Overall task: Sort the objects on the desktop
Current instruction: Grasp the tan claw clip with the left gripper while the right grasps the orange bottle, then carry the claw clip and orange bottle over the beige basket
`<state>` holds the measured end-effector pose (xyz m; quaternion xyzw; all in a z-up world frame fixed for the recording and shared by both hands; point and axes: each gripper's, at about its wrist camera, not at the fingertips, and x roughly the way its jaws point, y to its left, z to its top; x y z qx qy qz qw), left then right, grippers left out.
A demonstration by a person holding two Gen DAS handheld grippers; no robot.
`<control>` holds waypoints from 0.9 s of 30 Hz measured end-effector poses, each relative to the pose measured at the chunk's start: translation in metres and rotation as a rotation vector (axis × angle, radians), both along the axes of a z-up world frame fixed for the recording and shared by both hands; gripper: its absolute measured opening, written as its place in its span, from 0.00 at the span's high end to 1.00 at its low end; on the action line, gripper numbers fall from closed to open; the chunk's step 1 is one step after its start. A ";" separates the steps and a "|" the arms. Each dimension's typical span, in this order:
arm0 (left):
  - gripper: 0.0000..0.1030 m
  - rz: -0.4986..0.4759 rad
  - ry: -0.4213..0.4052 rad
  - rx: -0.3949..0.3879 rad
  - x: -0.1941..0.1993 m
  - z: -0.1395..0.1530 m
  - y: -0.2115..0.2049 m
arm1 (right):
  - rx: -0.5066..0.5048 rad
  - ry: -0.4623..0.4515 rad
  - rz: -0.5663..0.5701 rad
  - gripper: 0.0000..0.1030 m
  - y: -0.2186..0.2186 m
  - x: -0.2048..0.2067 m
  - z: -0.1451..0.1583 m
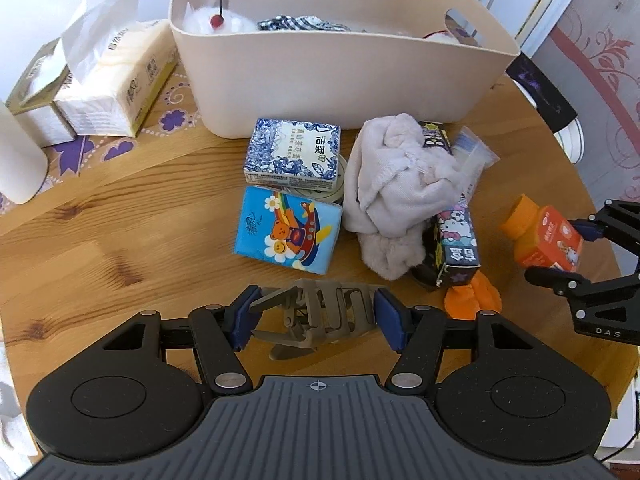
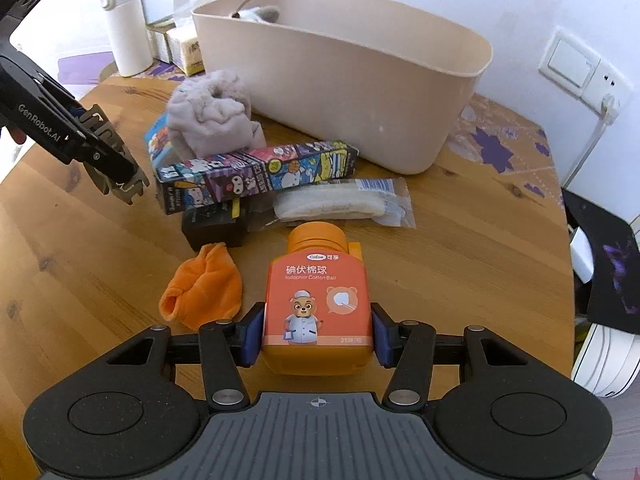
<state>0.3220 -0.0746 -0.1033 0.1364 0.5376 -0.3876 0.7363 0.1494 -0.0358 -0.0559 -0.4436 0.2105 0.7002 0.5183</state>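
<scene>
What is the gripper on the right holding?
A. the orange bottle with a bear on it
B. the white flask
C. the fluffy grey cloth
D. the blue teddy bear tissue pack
A: in the right wrist view the right gripper has its jaws pressed against both sides of the orange bottle, whose label shows a cartoon bear.

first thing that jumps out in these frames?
The orange bottle clamped in the right gripper, above the table's near edge. Then the grey hair claw clip held in the left gripper, and behind both the big beige bin at the back of the cluttered wooden table.
</scene>
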 end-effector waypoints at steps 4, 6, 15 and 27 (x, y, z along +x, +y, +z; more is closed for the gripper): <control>0.40 0.004 -0.019 -0.013 -0.005 0.011 0.005 | 0.028 0.004 0.017 0.51 -0.008 -0.001 0.010; 0.40 0.007 -0.028 -0.020 -0.008 0.017 0.008 | 0.041 0.010 0.025 0.51 -0.012 -0.002 0.016; 0.40 0.013 -0.088 -0.050 -0.010 0.044 0.014 | 0.116 0.020 0.038 0.51 -0.019 -0.002 0.041; 0.40 0.019 -0.181 -0.121 0.013 0.088 0.009 | 0.208 0.026 0.040 0.51 -0.015 0.008 0.077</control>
